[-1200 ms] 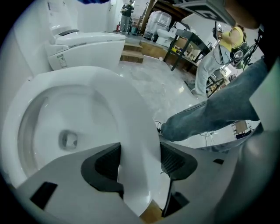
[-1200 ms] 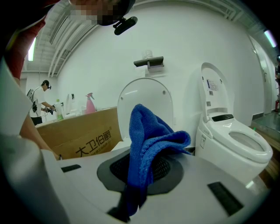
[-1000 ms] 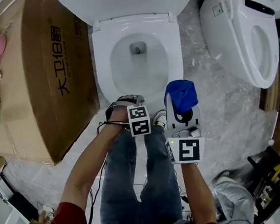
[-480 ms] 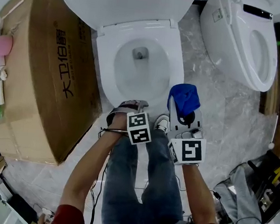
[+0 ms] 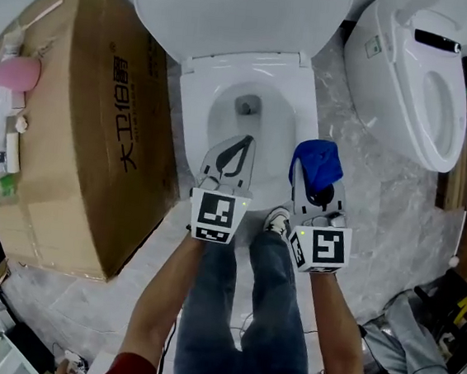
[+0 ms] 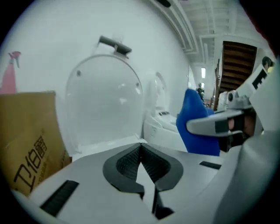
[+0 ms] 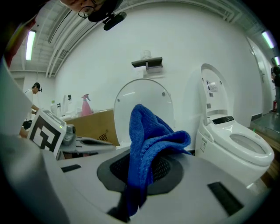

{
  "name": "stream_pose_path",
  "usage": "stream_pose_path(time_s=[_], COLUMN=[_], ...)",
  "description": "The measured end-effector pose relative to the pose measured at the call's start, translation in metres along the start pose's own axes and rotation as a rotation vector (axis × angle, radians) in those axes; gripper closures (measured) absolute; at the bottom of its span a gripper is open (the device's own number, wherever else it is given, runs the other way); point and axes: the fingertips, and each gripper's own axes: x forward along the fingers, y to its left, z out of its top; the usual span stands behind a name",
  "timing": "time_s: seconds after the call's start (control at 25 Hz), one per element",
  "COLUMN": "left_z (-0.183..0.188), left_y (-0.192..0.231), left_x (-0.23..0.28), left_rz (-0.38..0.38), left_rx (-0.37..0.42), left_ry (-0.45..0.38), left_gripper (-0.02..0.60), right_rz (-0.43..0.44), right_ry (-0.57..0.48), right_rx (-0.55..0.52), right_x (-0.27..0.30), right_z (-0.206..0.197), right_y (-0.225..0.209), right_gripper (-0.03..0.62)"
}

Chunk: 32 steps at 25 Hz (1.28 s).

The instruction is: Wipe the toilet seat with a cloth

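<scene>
The cardboard box (image 5: 82, 125) bears black print: 大卫18 plus one unclear character.

The left gripper (image 5: 239, 146), its jaws just closed on nothing, hovers over the open toilet (image 5: 194, 124) beside the right gripper (image 5: 317, 185), which clamps a blue cloth (image 5: 317, 163).

Sanitaryware storeroom; two toilets (image 5: 197, 95); cardboard carton (image 5: 81, 133)

Overhead plus low; shared toilet (image 5: 197, 103)
</scene>
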Motion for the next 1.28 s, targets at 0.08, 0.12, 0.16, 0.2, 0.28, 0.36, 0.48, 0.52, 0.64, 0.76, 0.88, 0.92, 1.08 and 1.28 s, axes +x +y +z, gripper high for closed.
stream_pose_path(time_s=[0.08, 0.12, 0.16, 0.2, 0.28, 0.36, 0.48, 0.52, 0.64, 0.76, 0.88, 0.92, 1.08, 1.28], left_z=[0.036, 0.051, 0.062, 0.068, 0.074, 0.077, 0.079, 0.079, 0.077, 0.074, 0.073, 0.071, 0.059, 0.045], left_y=[0.021, 0.030, 0.038, 0.045, 0.056, 0.065, 0.080, 0.085, 0.100, 0.119, 0.140, 0.146, 0.161, 0.184], left_x=[-0.009, -0.015, -0.020, -0.024, -0.029, -0.032, -0.035, -0.036, -0.038, -0.042, -0.047, -0.048, -0.053, -0.064], left_rz=[0.117, 0.162, 0.200, 0.227, 0.256, 0.270, 0.295, 0.302, 0.306, 0.315, 0.341, 0.346, 0.345, 0.381], left_rx=[-0.031, -0.054, -0.080, -0.103, -0.128, -0.131, -0.110, -0.100, -0.075, -0.063, -0.058, -0.054, -0.021, -0.042], left_ry=[-0.193, -0.270, -0.323, -0.355, -0.384, -0.396, -0.401, -0.399, -0.393, -0.391, -0.409, -0.410, -0.376, -0.369], left_gripper=[0.566, 0.566, 0.566, 0.566, 0.566, 0.566, 0.566, 0.566, 0.566, 0.566, 0.566, 0.566, 0.566, 0.566], right_rz=[0.013, 0.030, 0.047, 0.059, 0.066, 0.061, 0.021, 0.001, -0.015, 0.012, 0.003, -0.006, -0.043, -0.076], right_ry=[-0.028, -0.051, -0.075, -0.095, -0.110, -0.089, -0.010, 0.016, 0.076, 0.143, 0.226, 0.258, 0.330, 0.318], right_rx=[-0.009, -0.014, -0.019, -0.023, -0.022, -0.012, 0.047, 0.061, 0.037, -0.023, -0.054, -0.069, -0.141, -0.113], right_x=[0.012, 0.018, 0.025, 0.032, 0.048, 0.068, 0.110, 0.126, 0.173, 0.221, 0.256, 0.264, 0.284, 0.292], right_z=[0.007, 0.012, 0.017, 0.021, 0.026, 0.024, 0.014, 0.010, 0.005, -0.005, -0.026, -0.035, -0.058, -0.056], right_y=[0.006, 0.012, 0.017, 0.023, 0.029, 0.029, 0.016, 0.010, 0.001, 0.006, 0.007, 0.005, 0.000, 0.013], right_gripper=[0.534, 0.534, 0.535, 0.534, 0.535, 0.535, 0.534, 0.534, 0.534, 0.534, 0.535, 0.534, 0.534, 0.534])
